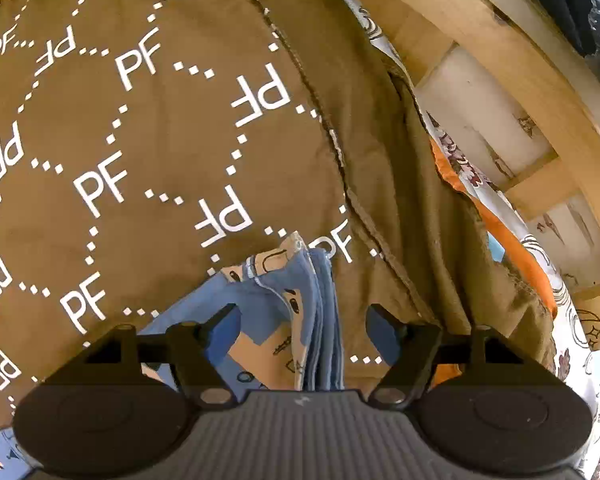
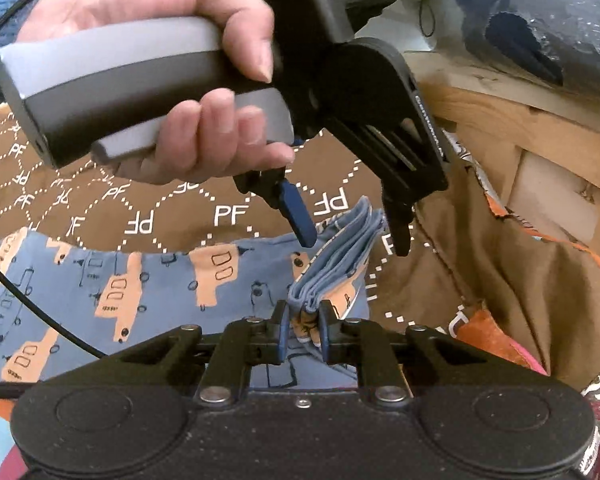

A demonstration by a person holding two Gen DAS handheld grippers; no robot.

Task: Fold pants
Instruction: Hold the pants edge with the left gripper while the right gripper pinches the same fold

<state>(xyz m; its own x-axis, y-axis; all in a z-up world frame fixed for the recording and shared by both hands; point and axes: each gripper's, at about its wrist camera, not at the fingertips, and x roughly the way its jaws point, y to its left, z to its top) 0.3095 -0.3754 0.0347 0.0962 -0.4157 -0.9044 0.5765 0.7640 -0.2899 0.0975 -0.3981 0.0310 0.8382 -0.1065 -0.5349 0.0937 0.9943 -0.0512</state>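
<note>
In the left wrist view, the left gripper [image 1: 302, 322] is hanging with its jaws spread wide over the pants [image 1: 284, 300], which are blue with peach-coloured prints. A bunched edge of several stacked blue layers is rising up between the two fingers [image 1: 220, 320], though neither pad seems to be touching the cloth (the nearest part is hidden by the gripper body, so this is hard to judge). The pants are lying on a brown blanket [image 1: 140, 120] printed with white "PF" letters and dotted lines. At the right, the blanket is hanging over an orange and white floral sheet [image 1: 512, 236], beside a wooden frame [image 1: 500, 48].

In the right wrist view, the right gripper [image 2: 303, 330] is pinching the folded edge of the pants [image 2: 140, 280], its two blue pads pressed against the stacked layers from either side. The rest of the pants is spreading out flat to the left across the blanket [image 2: 228, 208]. Above, a hand [image 2: 188, 80] is gripping the grey handle of the left gripper [image 2: 356, 228], whose fingers are standing apart, straddling the far end of the raised fold. A black cable [image 2: 28, 292] is crossing the pants at the left.
</note>
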